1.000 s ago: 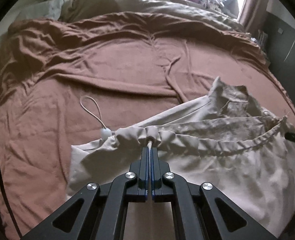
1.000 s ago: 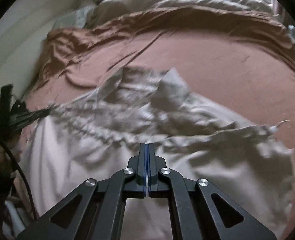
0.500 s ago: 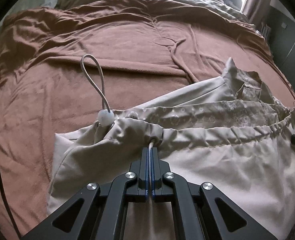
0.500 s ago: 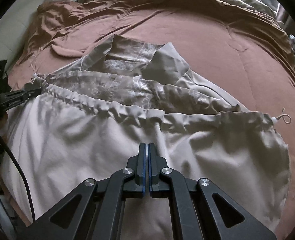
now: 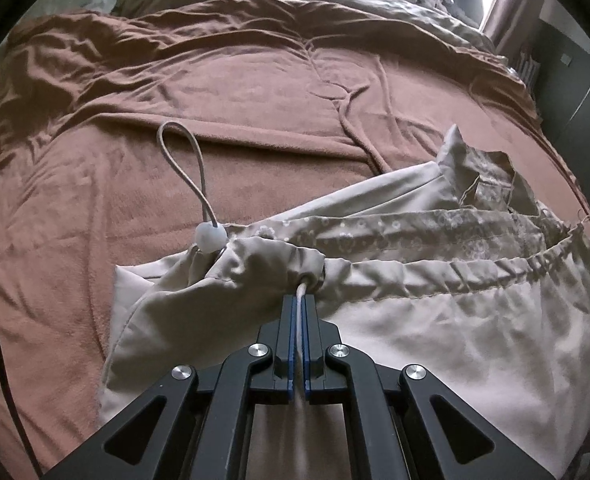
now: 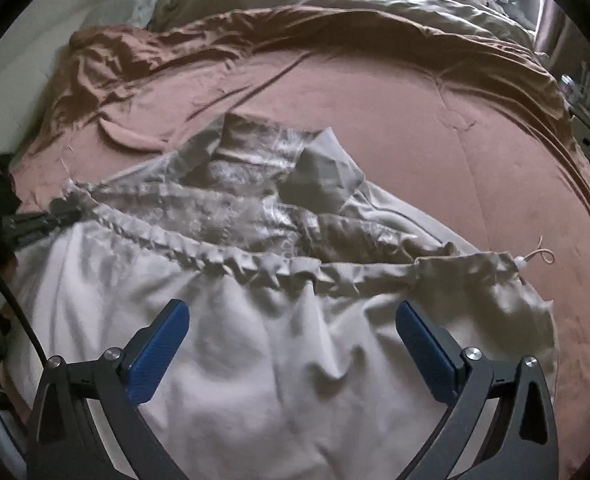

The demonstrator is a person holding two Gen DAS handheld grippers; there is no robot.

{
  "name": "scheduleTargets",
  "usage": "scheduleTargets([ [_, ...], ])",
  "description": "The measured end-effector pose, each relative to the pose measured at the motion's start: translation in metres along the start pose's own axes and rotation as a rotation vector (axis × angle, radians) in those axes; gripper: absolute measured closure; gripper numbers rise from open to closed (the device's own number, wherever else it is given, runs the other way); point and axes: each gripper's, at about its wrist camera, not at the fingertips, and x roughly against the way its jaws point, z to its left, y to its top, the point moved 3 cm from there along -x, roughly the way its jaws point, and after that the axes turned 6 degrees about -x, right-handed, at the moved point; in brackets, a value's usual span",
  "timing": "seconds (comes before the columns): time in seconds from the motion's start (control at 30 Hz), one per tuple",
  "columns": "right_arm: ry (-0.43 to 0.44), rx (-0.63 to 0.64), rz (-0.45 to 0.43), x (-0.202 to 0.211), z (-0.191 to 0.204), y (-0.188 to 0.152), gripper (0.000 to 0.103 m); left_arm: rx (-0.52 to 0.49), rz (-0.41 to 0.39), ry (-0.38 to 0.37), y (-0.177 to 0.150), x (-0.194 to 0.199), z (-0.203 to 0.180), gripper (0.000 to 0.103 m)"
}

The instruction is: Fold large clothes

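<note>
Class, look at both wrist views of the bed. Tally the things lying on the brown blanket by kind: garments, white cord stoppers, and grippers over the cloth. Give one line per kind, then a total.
Beige jacket: 1
White cord stoppers: 2, one at each end of the hem
Grippers: 2, left gripper and right gripper
Total: 5

Beige drawstring jacket [image 6: 255, 360] on bed

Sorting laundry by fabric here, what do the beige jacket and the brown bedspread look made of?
Beige jacket: thin, smooth woven fabric, probably nylon or polyester, with slight sheen and crisp creases. Brown bedspread: soft, matte, fleece-like fabric; faintly fuzzy surface, rounded folds.
</note>
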Motion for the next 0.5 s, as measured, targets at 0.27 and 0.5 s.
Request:
scheduleTargets([
  [0.27,-0.044,0.018,0.084,-0.048,-0.001,-0.002,0.093,-0.016,0.014,0.0,-0.001,-0.006,-0.001,0.101],
  [0.5,-0.031,0.016,-0.045,-0.018,0.0,0.008,0.103,-0.022,-0.034,0.011,0.001,0.01,-0.003,0.101],
])
